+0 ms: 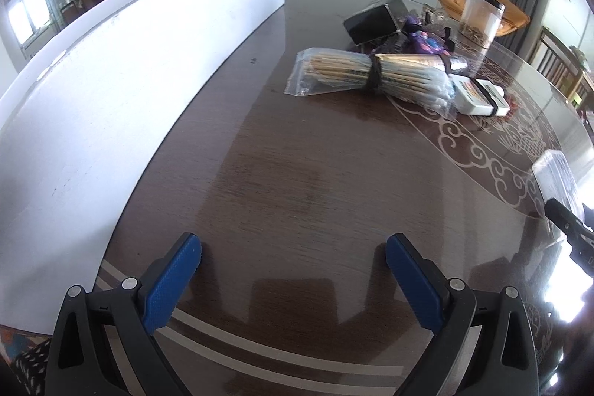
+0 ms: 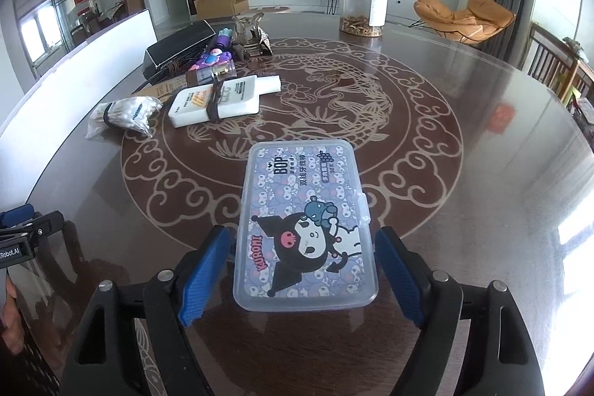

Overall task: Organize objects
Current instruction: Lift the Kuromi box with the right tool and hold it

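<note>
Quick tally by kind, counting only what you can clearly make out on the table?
Lidded boxes: 2 (cartoon box, black case)
White bottles: 1
Clear jars: 1
Swab bags: 1
Purple toys: 1
Total: 6; the clutter behind the toy is unclear.
</note>
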{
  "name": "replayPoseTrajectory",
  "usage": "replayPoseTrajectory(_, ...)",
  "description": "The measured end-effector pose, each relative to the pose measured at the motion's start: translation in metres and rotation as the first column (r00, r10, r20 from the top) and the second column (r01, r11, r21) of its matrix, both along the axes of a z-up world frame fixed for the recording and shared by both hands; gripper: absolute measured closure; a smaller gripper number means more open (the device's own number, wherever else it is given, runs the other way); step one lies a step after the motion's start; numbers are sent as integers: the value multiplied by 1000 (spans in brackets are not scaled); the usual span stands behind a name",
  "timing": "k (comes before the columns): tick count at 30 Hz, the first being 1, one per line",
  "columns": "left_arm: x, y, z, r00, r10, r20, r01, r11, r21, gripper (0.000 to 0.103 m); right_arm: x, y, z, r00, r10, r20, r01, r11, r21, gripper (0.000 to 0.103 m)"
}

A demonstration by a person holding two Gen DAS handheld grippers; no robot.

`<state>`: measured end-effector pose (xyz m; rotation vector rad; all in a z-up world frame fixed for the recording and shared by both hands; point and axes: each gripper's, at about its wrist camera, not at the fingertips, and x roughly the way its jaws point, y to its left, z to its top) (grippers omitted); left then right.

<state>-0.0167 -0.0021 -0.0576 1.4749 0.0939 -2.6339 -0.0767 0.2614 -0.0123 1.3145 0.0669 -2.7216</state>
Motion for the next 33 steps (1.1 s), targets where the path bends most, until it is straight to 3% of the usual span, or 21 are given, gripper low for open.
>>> replayPoseTrajectory(15, 3, 18, 1, 997, -77, -7, 77, 997, -24, 2, 2, 1, 2, 1000, 2, -15, -2, 1000, -19, 15)
replayPoseTrajectory(33, 6, 17, 0, 997, -78, -8, 78, 997, -16, 2, 2, 2, 2, 1000, -3, -20, 3, 1000, -12, 14)
